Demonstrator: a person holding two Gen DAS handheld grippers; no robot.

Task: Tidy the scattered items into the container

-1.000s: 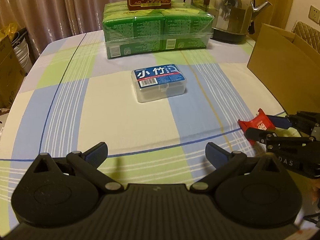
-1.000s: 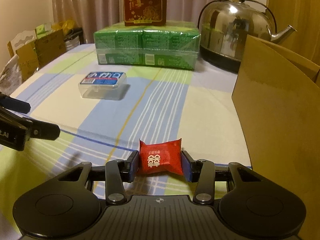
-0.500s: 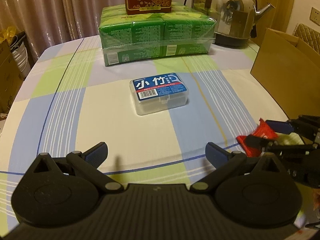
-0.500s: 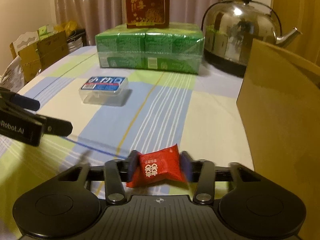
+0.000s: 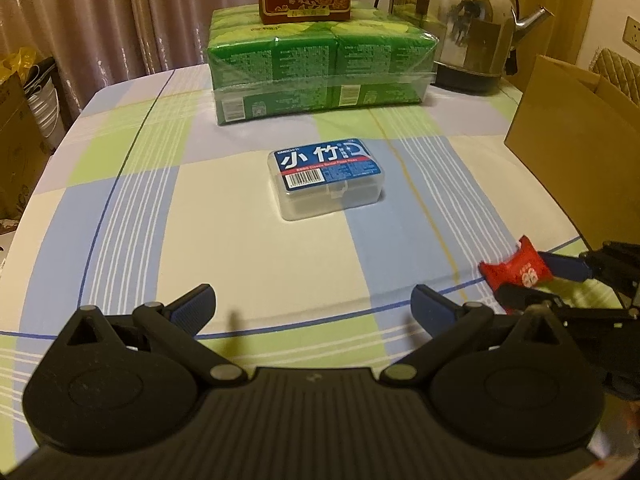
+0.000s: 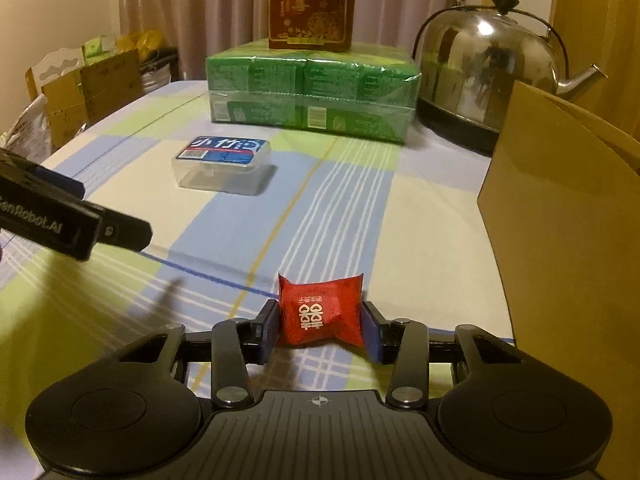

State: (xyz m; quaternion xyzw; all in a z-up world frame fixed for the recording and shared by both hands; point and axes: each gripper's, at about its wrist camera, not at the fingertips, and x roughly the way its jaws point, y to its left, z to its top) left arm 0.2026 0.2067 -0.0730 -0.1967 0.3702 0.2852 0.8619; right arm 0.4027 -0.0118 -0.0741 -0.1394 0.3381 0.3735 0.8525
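Red candy (image 6: pixel 320 312), one; plastic boxes (image 5: pixel 326 178), one.

Pleated curtains (image 5: pixel 120 12) hang behind the checked tablecloth (image 5: pixel 200 240), a wall socket (image 5: pixel 632 34) at right.

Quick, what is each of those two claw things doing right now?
Left gripper: open, nothing between its fingers.
Right gripper: jaws closing on the red candy packet, pads pressing both ends.
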